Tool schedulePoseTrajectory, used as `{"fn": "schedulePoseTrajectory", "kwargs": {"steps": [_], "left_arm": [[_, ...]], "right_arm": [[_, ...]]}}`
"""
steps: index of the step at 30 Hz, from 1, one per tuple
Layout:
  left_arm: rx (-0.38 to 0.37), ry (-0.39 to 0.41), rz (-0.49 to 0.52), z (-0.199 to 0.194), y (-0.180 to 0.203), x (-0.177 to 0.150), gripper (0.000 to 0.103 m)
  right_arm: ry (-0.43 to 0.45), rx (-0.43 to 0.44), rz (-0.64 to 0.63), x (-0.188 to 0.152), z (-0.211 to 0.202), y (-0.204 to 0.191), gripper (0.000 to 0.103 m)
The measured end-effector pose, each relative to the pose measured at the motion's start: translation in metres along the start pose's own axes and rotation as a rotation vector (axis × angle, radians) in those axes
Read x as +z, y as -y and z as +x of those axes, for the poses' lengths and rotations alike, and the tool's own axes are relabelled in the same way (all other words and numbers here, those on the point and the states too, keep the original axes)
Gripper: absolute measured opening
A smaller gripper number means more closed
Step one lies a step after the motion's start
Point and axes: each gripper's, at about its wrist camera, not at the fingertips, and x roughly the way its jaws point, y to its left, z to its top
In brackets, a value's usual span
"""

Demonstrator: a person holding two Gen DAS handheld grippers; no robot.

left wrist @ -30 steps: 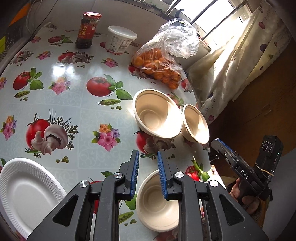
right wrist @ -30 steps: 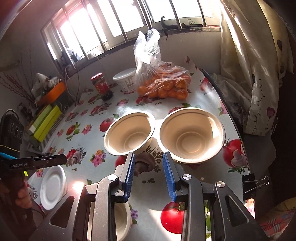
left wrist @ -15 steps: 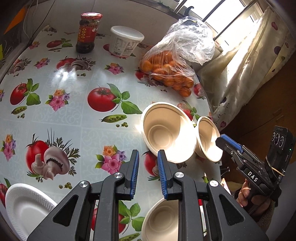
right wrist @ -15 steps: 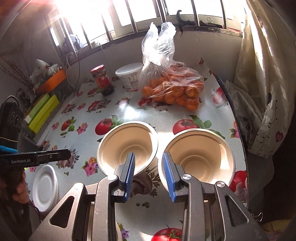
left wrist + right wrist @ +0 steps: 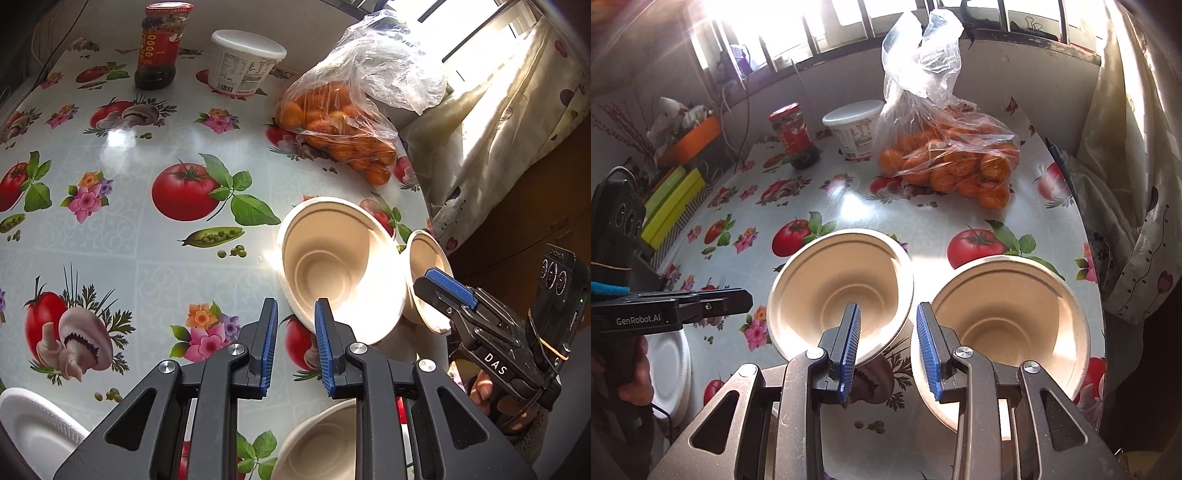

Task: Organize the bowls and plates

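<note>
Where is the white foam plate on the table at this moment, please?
The white foam plate lies at the near left table edge: bottom-left corner in the left wrist view, and in the right wrist view low on the left, just behind the left gripper.

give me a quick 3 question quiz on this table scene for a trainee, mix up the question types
1. True or false: the right gripper is shut on a bowl rim.
2. Multiple choice: what is in the clear plastic bag? A) tomatoes B) small orange fruits C) mushrooms
3. Fill in: beside the red-lidded jar stands a white ____ with a lid.

Key
1. False: its jaws are open, poised between the left bowl and the right bowl, gripping neither.
2. B
3. tub
</note>
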Motion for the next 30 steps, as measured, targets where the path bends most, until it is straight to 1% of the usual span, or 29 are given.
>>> {"fn": "schedulePoseTrajectory", "kwargs": {"steps": [7,12,14,16,18,20,23,25,27,30], "left_arm": [[-0.005,-0.009,0.005,0.001,0.002,0.0,0.021],[0.011,-0.012,0.0,0.005,0.0,0.002,0.021],[0.032,-0.003,0.004,0.005,-0.002,0.003,0.021],[0.058,0.01,0.011,0.006,-0.004,0.006,0.021],[0.062,0.002,0.004,0.01,-0.009,0.008,0.021],[0.066,-0.01,-0.006,0.015,-0.012,0.007,0.021],[0.046,-0.027,-0.012,0.021,-0.014,0.004,0.021],[0.035,-0.033,-0.011,0.024,-0.013,0.002,0.021],[0.05,-0.032,-0.01,0.025,-0.013,0.002,0.021],[0.037,-0.021,-0.022,0.024,-0.013,0.002,0.021]], "right_arm": [[0.029,-0.027,0.058,-0.01,-0.014,0.024,0.031],[0.054,-0.101,0.131,-0.017,-0.028,0.055,0.031],[0.067,-0.143,0.152,-0.019,-0.034,0.066,0.031],[0.079,-0.185,0.181,-0.021,-0.039,0.079,0.033],[0.08,-0.201,0.216,-0.023,-0.041,0.09,0.038],[0.08,-0.213,0.245,-0.026,-0.041,0.099,0.038],[0.071,-0.21,0.273,-0.033,-0.039,0.105,0.038],[0.087,-0.196,0.274,-0.035,-0.041,0.102,0.038],[0.094,-0.142,0.258,-0.034,-0.043,0.091,0.038],[0.085,-0.028,0.199,-0.025,-0.04,0.065,0.038]]}}
